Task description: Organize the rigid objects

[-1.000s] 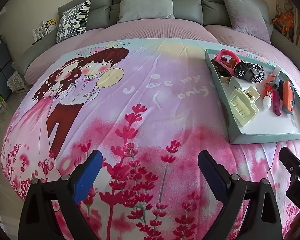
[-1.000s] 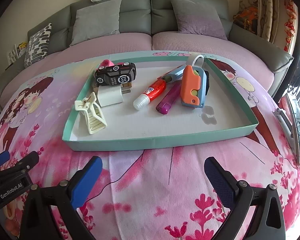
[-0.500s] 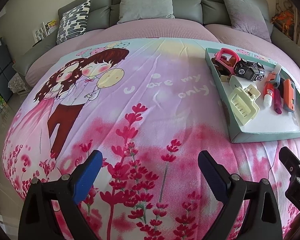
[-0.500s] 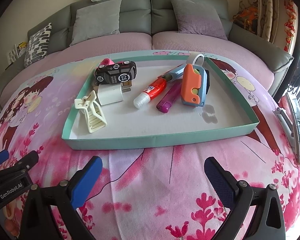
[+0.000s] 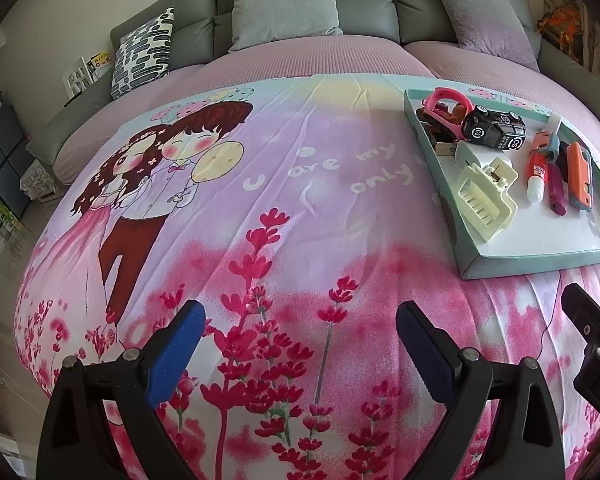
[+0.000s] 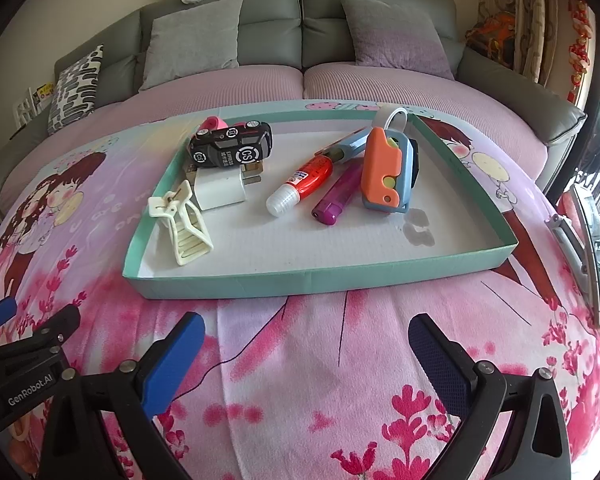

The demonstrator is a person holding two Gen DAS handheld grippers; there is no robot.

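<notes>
Both my claws, left gripper (image 5: 300,344) and right gripper (image 6: 306,354), gape wide, empty; teal tray (image 6: 320,278) holds hair clip (image 6: 182,224).

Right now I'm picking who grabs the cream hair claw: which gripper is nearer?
Right. The right gripper faces the tray holding the hair claw; the left gripper sits farther off to its left.

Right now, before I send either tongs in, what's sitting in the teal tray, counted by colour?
Black: 1, toy car
White/cream: 2, charger plug, hair claw clip
Red: 1, glue tube
Purple: 1, lighter
Orange-and-blue: 1, folding utility knife
Pink: 1, item behind the car, partly hidden
Total: 7 that I can tell apart
</notes>
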